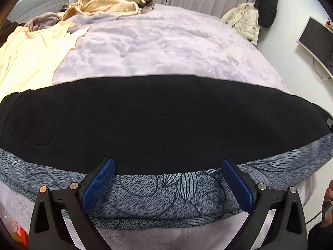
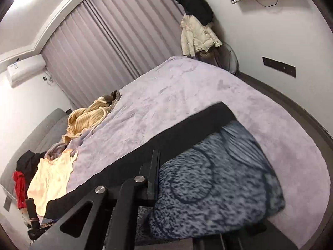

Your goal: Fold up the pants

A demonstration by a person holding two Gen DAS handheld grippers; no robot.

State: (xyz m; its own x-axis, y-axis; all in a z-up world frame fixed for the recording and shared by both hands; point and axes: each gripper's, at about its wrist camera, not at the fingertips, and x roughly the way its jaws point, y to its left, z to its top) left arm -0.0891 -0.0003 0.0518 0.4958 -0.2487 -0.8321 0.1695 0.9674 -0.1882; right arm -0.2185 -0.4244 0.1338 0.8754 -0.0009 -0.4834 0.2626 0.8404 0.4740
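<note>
Black pants point(image 1: 145, 120) lie flat across near edge of bed point(image 1: 166, 48), over patterned blanket point(image 1: 166, 191). Left gripper point(image 1: 166, 179) wide open, empty, at near hem. Right gripper point(image 2: 155, 175) looks closed; hold unclear. Best pinch both layers squarely before lifting.

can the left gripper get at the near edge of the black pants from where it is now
Probably yes. The left gripper is open, its blue pads straddling the black pants edge on the patterned blanket, nothing between.

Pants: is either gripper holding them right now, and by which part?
Left gripper is open at the near edge of the black pants, holding nothing. Right gripper looks shut; whether it pinches fabric cannot be told.
</note>
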